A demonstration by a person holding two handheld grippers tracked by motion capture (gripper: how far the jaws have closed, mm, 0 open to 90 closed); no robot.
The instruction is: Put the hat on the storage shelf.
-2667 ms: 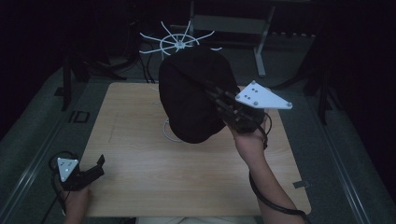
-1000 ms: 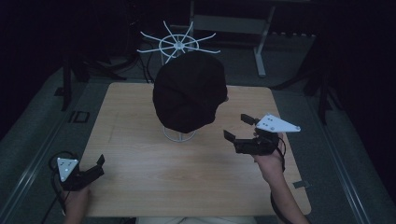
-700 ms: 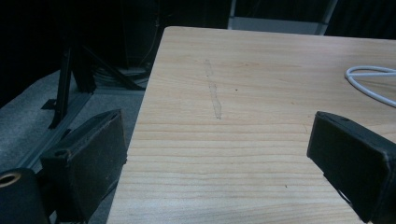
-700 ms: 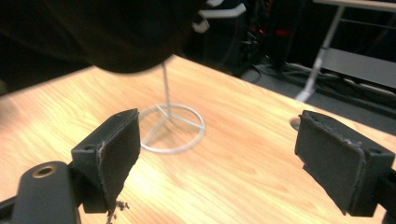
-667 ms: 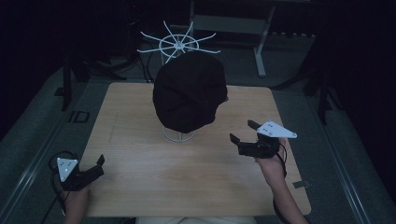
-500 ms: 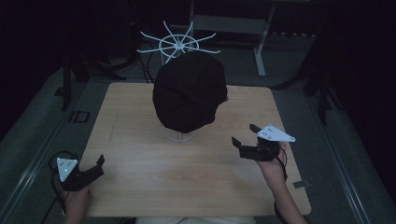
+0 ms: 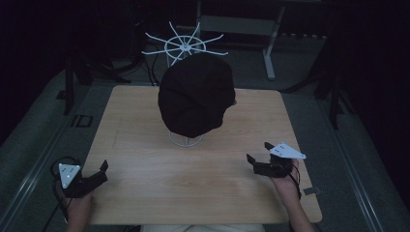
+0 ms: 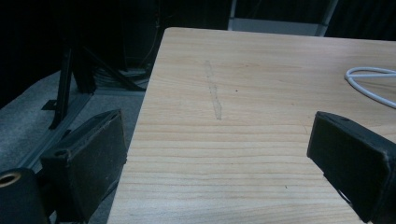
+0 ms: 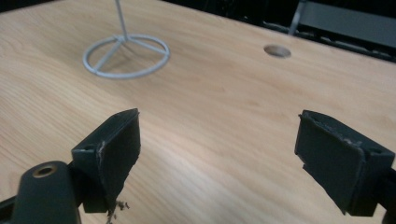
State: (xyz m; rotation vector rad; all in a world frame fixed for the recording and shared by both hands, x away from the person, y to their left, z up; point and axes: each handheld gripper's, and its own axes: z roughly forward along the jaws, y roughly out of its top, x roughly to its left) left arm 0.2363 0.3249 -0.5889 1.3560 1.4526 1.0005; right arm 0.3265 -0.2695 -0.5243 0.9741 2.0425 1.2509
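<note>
While the black hat (image 7: 196, 99) sits draped over the white wire stand (image 7: 185, 140) at the desk's (image 7: 145, 193) centre, toward twelve o'clock from the person, it looks soft, light and floppy; I'd pinch its lower edge. The right gripper (image 7: 258, 159), at four o'clock, has jaws wide apart, empty. The left gripper (image 7: 99, 170), at eight o'clock, is likewise spread, touching nothing.
</note>
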